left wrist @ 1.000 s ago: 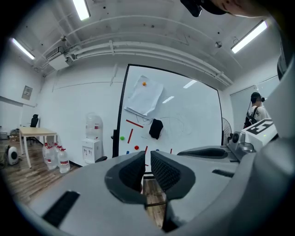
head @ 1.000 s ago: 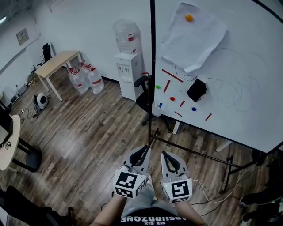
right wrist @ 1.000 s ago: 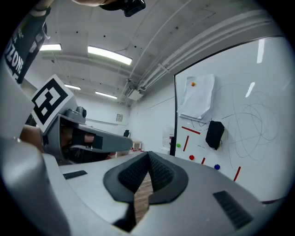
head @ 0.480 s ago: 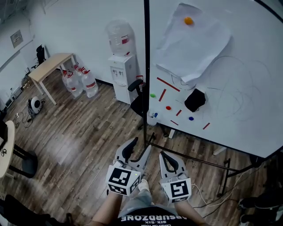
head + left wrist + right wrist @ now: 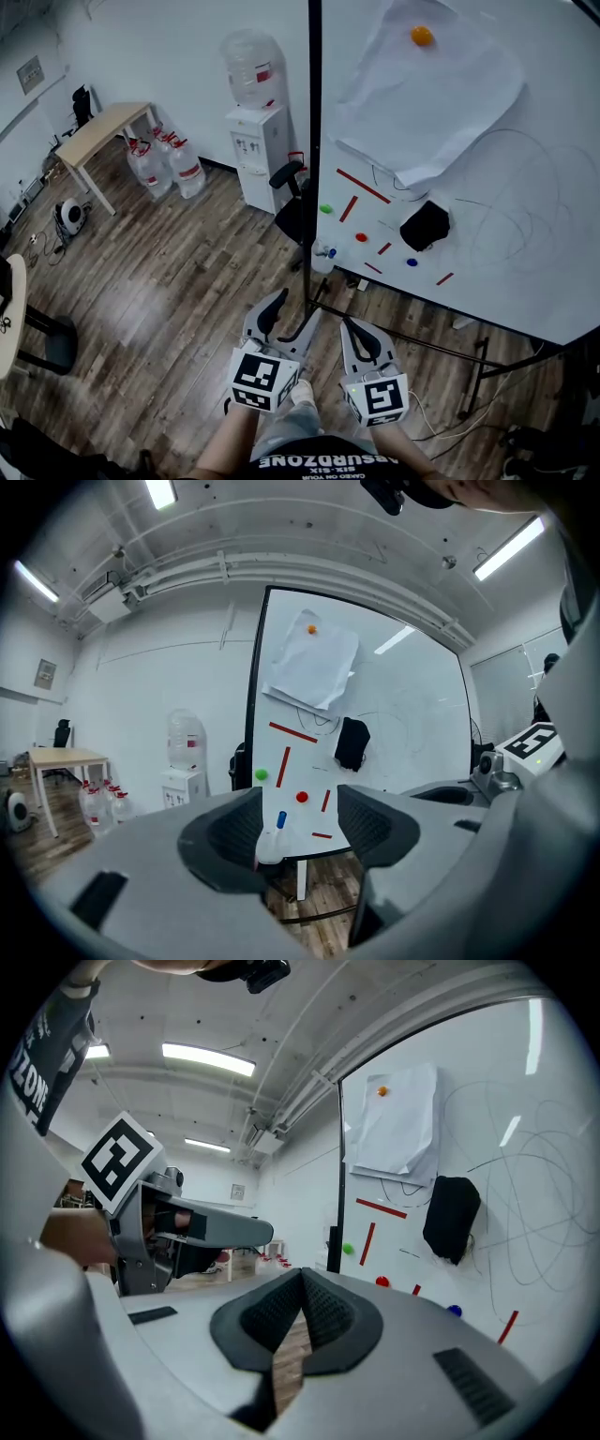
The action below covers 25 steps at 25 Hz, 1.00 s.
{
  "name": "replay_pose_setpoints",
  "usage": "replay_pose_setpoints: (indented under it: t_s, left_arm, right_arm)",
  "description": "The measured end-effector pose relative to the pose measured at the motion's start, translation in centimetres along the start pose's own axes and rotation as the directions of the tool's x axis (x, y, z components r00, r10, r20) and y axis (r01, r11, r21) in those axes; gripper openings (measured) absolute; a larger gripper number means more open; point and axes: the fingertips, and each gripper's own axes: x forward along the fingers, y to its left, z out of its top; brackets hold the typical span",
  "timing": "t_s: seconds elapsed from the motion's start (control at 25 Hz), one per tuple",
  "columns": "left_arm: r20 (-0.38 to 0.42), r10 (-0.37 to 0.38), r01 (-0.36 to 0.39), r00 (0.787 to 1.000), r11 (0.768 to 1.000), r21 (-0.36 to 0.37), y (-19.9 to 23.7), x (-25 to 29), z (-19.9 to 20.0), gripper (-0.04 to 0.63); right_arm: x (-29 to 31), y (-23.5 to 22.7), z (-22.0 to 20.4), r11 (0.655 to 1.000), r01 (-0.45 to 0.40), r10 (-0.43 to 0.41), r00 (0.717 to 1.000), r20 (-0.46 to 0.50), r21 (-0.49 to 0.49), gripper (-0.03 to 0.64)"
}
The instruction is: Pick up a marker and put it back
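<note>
Attention is given to the marker, of which only a blue-capped top is seen, stood upright in a small pale cup at the lower left corner of the whiteboard. It is well apart from both grippers and has not yet been reached. The left gripper is held with its jaws spread wide, these having just been opening; nothing is pinched, and the marker is only seen far off through the gap. The right gripper is seen with its jaws pressed together on nothing. The marker is judged to be light and stiff, with a smooth plastic barrel that could slip or swivel between the pads if squeezed off-centre. Hold is best taken across the part exposed above the cup's rim, as low as the rim allows, since a cap gripped alone might be pulled off and the body left behind. The cup looks light, and how it is fixed cannot be told, so a lift straight along the marker's length is called for, lest the cup be tipped or dragged. For the return, the marker must be lined up with the narrow mouth before the grip is released. Red strips, round magnets, a black eraser and a sheet of paper on the board are not concerned.
</note>
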Motion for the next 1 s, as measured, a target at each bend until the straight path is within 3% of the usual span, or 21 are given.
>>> replay_pose_setpoints:
  t_s: [0.6,1.0]
  left_arm:
    - [-0.046,-0.033,0.034,0.998,0.999,0.031,2.5,6.1,-0.3,0.235]
    - [-0.123,-0.053,0.065,0.991,0.993,0.094,3.4,9.3,-3.6,0.234]
  right_arm:
    - [5.4,-3.7,0.2,0.999,0.036,-0.035,0.999,-0.024,0.007,-0.003]
    - [7.1,-5.1,-1.0,0.997,0.082,-0.081,0.996,-0.046,0.015,-0.003]
